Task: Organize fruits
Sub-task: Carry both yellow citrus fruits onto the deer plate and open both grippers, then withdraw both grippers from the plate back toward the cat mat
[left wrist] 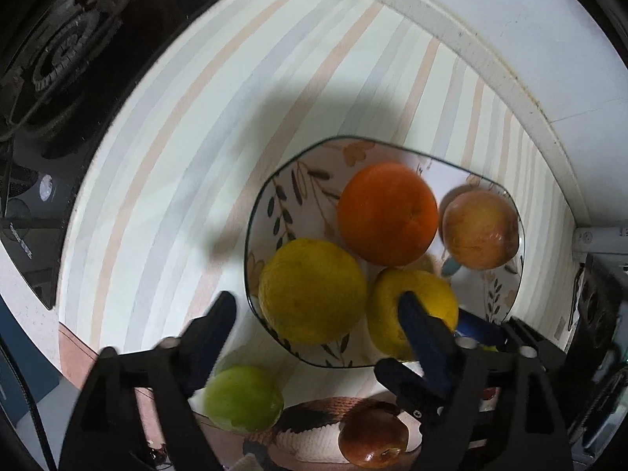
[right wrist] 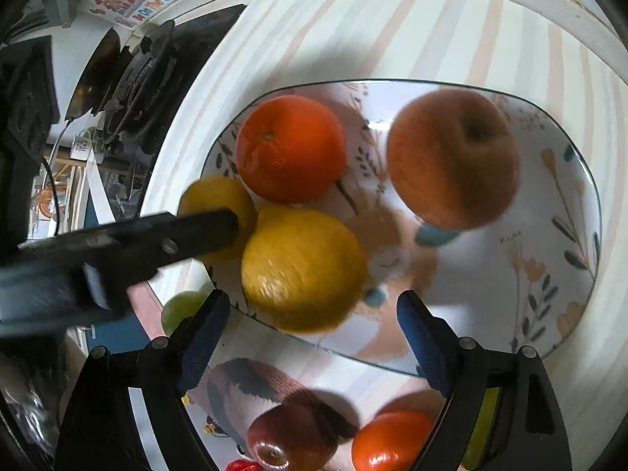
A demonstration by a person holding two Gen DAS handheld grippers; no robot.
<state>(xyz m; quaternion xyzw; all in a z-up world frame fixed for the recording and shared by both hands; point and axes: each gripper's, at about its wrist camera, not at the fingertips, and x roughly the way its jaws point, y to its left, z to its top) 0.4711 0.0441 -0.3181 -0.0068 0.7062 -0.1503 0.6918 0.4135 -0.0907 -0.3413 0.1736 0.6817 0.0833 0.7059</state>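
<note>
Striped cloth (left wrist: 188, 125) beside a black stove (left wrist: 59, 59) bears the plate (right wrist: 549, 314); both grippers (left wrist: 314, 306) (right wrist: 314, 306) spread, empty.

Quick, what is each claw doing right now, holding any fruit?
Left gripper: open, empty, over the lemons on the plate.
Right gripper: open, holding nothing.

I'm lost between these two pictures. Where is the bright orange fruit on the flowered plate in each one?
Left wrist view: the orange sits right of centre, at the far side of the plate, beside the apple.
Right wrist view: the orange sits left of centre, upper part of the plate.
Shared landmark: the large lemon just in front of it.
</note>
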